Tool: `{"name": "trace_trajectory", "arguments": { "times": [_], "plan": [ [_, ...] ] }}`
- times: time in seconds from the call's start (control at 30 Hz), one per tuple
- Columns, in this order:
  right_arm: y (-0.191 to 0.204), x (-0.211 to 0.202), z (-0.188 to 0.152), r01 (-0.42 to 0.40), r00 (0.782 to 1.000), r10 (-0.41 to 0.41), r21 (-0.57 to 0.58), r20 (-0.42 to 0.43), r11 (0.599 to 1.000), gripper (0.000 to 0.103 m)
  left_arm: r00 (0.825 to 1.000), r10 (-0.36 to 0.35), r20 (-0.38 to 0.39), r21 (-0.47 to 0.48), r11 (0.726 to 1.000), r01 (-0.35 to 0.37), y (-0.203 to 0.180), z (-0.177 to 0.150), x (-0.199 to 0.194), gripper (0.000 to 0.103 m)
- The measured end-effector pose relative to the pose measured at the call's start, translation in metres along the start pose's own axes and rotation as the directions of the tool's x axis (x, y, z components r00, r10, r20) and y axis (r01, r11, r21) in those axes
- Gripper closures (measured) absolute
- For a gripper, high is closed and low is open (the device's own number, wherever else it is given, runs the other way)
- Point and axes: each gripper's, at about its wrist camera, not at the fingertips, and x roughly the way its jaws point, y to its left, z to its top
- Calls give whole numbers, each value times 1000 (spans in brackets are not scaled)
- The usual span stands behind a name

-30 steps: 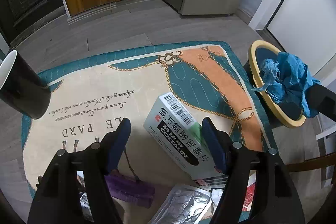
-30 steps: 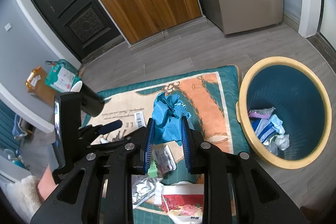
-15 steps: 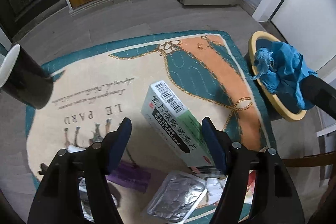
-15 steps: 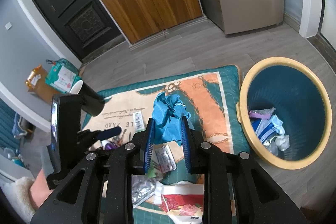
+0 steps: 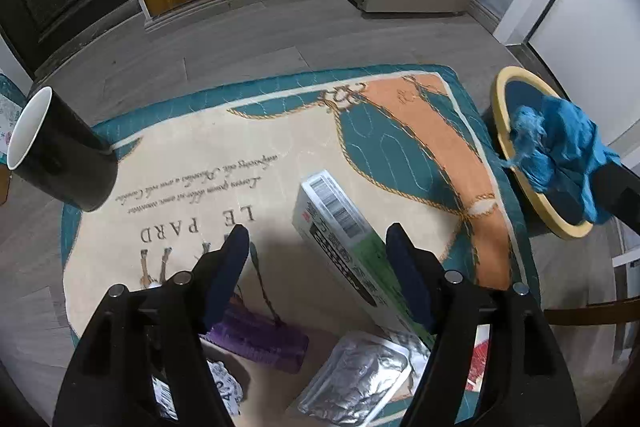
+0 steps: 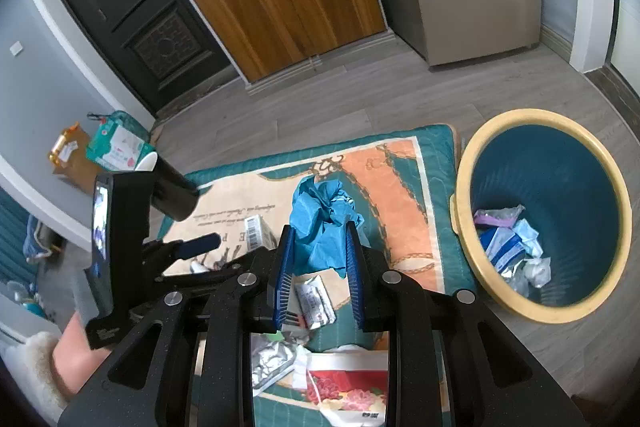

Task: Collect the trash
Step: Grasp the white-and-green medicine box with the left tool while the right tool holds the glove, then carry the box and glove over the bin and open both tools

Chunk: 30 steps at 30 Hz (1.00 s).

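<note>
My right gripper [image 6: 318, 231] is shut on a crumpled blue wad [image 6: 320, 203], held above the rug, left of the bin. The bin [image 6: 464, 179] has a yellow rim and a blue inside, and several wrappers lie at its bottom. In the left wrist view the blue wad [image 5: 560, 143] hangs in front of the bin's rim [image 5: 500, 107]. My left gripper [image 5: 316, 239] points steeply down, open, over a white and green medicine box [image 5: 340, 219] on the rug. The box lies against the inner side of the right finger [image 5: 404, 267], untouched by the left one.
A patterned rug [image 5: 200, 167] carries loose trash: a purple piece [image 5: 260, 339], a foil blister pack [image 5: 356, 379], a small sachet [image 6: 316, 303] and a red printed packet [image 6: 344, 387]. A black cup [image 5: 60, 163] lies at the rug's left edge. Grey floor surrounds it.
The left gripper has tilted slightly over the medicine box, still open. The right gripper has kept still with the blue wad in it.
</note>
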Motion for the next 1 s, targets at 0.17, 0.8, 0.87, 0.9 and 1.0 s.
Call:
{"name": "trace_trajectory", "arguments": {
  "times": [0.17,0.8,0.87,0.9,1.0],
  "plan": [
    [0,0,-1,-1,1000,1,-2,-1,1000,77,997,-16,-70,-72,997,11,17,-1,17,42],
    [-24,-28,20,14,997,-18,54,75,998,77,990,-107,89,30,994,105,-5,21,-26,85],
    [-34,-34,24,17,996,-24,77,87,997,77,988,-97,122,53,994,91,-8,27,-36,85],
    [-39,-37,26,19,996,-27,87,90,996,77,986,-94,141,64,994,86,-11,31,-41,85],
    [-56,-47,30,23,994,-37,125,104,992,77,981,-99,168,87,993,85,-19,37,-51,85]
  ]
}}
